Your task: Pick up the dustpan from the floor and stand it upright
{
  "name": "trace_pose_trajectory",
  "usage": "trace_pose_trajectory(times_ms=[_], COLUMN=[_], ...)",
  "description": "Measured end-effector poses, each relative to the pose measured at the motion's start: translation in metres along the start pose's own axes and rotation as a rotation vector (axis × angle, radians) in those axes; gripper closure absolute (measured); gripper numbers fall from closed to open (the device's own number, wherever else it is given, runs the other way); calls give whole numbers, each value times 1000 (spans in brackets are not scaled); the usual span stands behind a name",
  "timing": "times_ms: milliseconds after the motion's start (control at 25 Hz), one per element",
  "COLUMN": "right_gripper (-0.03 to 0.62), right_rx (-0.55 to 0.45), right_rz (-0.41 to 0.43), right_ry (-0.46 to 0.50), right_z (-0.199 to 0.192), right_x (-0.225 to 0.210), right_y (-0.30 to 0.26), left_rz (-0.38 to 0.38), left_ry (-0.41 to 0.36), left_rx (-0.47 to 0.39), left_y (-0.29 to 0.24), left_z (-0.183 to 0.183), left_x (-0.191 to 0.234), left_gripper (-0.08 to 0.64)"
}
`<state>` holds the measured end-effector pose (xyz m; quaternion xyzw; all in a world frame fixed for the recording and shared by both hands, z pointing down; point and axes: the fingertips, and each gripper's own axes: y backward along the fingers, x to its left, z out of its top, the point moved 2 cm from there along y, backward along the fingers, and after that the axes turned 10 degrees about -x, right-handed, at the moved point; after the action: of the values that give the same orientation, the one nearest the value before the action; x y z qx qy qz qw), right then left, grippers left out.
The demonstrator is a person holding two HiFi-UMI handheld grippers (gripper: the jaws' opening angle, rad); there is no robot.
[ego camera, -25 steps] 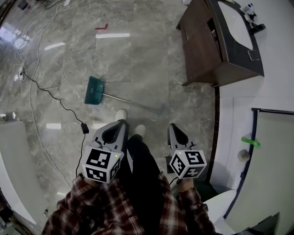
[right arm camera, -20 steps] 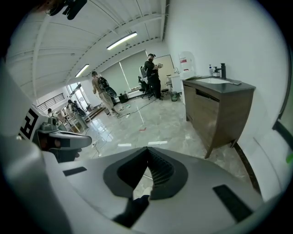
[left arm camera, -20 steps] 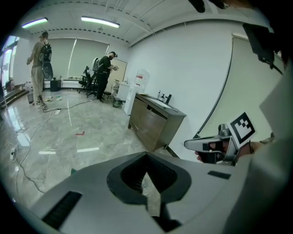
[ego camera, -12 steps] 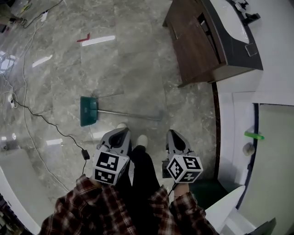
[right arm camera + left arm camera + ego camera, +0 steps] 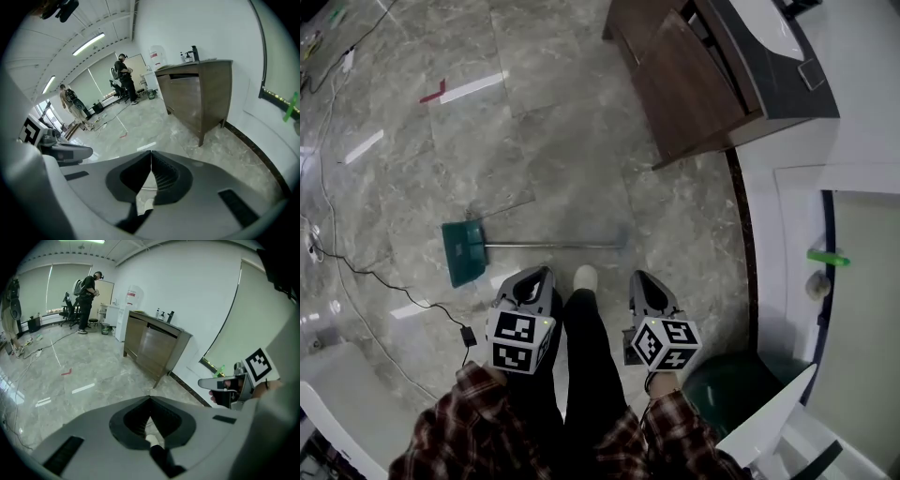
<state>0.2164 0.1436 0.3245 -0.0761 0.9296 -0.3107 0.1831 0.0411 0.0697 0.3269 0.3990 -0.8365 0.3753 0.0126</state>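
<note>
Dustpan [image 5: 464, 251], green plastic on a long thin metal handle [image 5: 553, 245], lies flat on the grey marble floor [image 5: 581, 159]. Its pan is to the left and the handle runs right, ending just past the person's white shoe [image 5: 585, 277]. Over the last second it has come from farther off in the head view to just beyond both grippers, with the handle now square across the person's front. It looks untouched, so the person has closed in on it.

The left hand-held gripper [image 5: 535, 273] has sunk toward the floor near the handle's middle, its jaws pressed together on nothing. The right hand-held gripper [image 5: 638, 277], also lower, sits near the handle's right end, equally closed and empty.

The approach seems nearly done. The jaws must part before either can take the handle.
</note>
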Motion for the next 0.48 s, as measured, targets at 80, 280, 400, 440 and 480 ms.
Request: trace_pose_trajectory(times_ms=[80, 280, 400, 440, 480], right_gripper=[580, 580, 544, 530, 512], right_rx=[23, 56, 109, 122, 131], right_rz=[2, -6, 22, 23, 19], right_ry=[-6, -126, -302, -363, -413], right_z=[-15, -56, -91, -103, -114], right_x=[-14, -43, -52, -56, -60], right_y=[-12, -41, -61, -67, -72], left_rz=[4, 21, 26, 27, 26], left_ry=[24, 11, 16, 13, 6], left_rx=[19, 86, 140, 155, 166], left_y=[-16, -55, -78, -85, -92], left_z=[-14, -59, -92, -102, -110], left_x=[0, 9, 16, 17, 19], left_gripper=[558, 558, 558, 558, 558])
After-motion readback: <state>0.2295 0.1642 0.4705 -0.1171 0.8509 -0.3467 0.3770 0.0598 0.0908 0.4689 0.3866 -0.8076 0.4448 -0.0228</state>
